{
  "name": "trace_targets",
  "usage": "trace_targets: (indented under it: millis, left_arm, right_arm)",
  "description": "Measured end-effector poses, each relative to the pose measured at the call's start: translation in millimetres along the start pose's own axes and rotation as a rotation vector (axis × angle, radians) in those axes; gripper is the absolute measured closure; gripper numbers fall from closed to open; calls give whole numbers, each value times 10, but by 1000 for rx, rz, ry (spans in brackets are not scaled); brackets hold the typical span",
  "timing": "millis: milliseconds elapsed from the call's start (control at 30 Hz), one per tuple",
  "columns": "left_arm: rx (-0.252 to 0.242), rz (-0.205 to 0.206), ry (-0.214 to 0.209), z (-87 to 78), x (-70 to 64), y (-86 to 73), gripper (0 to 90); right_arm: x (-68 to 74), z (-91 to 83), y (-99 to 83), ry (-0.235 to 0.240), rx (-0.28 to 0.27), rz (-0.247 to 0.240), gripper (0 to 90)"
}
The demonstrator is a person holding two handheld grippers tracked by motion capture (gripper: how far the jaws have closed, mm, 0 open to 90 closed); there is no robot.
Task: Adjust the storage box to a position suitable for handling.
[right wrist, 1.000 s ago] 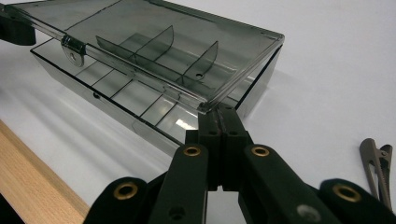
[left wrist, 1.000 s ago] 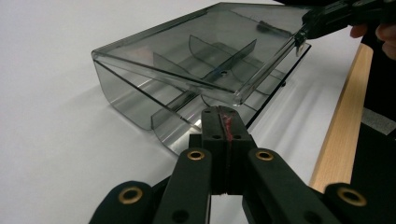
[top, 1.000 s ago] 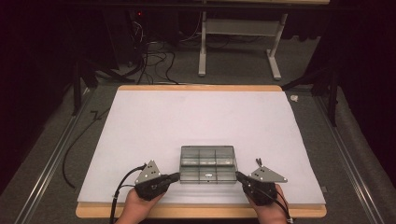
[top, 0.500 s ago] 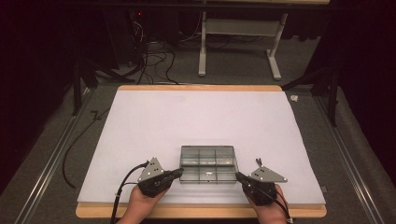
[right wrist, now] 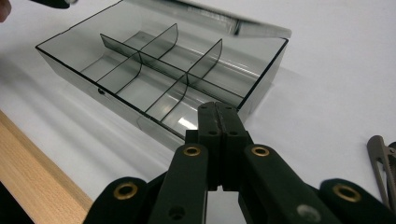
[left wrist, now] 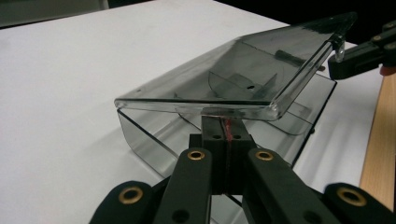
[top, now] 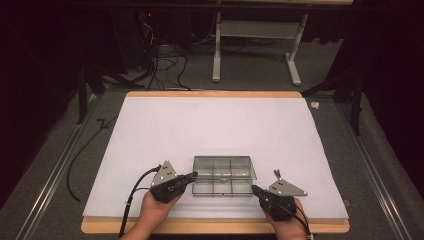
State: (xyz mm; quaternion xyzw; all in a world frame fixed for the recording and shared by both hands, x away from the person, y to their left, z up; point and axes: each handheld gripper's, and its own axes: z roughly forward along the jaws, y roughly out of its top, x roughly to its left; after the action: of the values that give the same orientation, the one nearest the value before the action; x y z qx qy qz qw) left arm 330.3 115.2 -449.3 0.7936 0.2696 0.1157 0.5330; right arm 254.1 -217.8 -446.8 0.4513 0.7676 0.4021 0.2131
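The left gripper point(left wrist: 223, 122), its two black jaws pressed together with no gap between them, meets the near edge of a smoky, see-through plastic lid point(left wrist: 243, 70), which is tilted up and away from it. Beneath the lid sits a shallow, clear grey plastic compartment box point(left wrist: 140, 133), curved dividers visible through the plastic. Beyond the lid's far corner, the tip of the other black gripper point(left wrist: 359, 56) touches the lid's rim. White sheeting point(left wrist: 60, 88) spreads under the box; a wooden table edge point(left wrist: 380, 154) runs at right.

The box point(top: 223, 175) is smoky clear grey (dividers too). White sheet point(top: 215, 130) covers the tan wooden table point(top: 215, 93). Both grippers are black.
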Motion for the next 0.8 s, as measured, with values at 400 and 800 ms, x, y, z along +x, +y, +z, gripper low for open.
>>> trace_targets:
  millis: [400, 800]
  left_arm:
    - [-25, -8, 27, 76, 114, 145, 899]
    - [-22, -23, 57, 199, 225, 158, 899]
  right_arm:
    - [3, 1, -3, 15, 1, 1, 900]
    - [1, 6, -9, 21, 2, -1, 900]
